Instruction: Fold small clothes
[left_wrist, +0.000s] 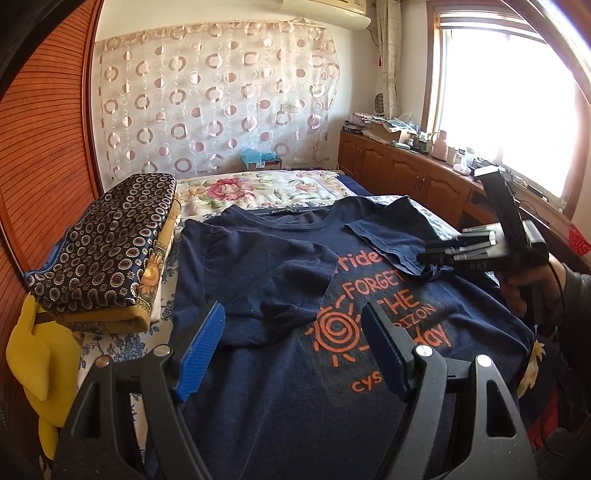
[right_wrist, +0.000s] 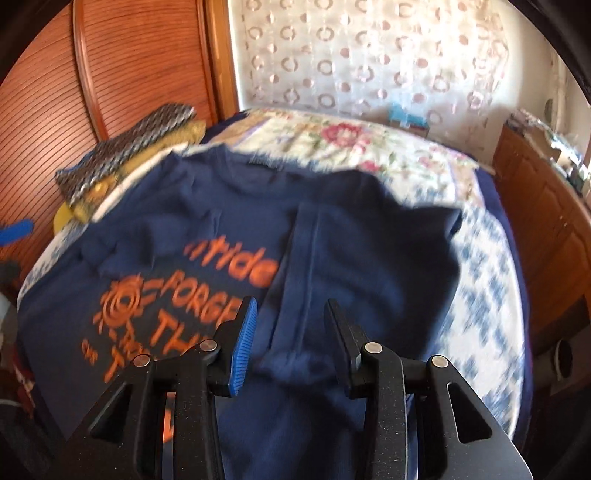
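A navy T-shirt with orange print lies front-up on the bed, its collar at the far end. Both sleeves are folded in over the chest. My left gripper is open and empty, just above the shirt's lower middle, fingers astride the orange sun print. My right gripper is seen from the side at the shirt's right, over the folded right sleeve. In the blurred right wrist view, the right gripper is open above the folded sleeve of the shirt, with nothing between the fingers.
A folded stack of patterned cloth lies left of the shirt, with a yellow item by the bed edge. A floral quilt covers the far bed. A wooden wardrobe stands left; a cluttered wooden cabinet runs under the window.
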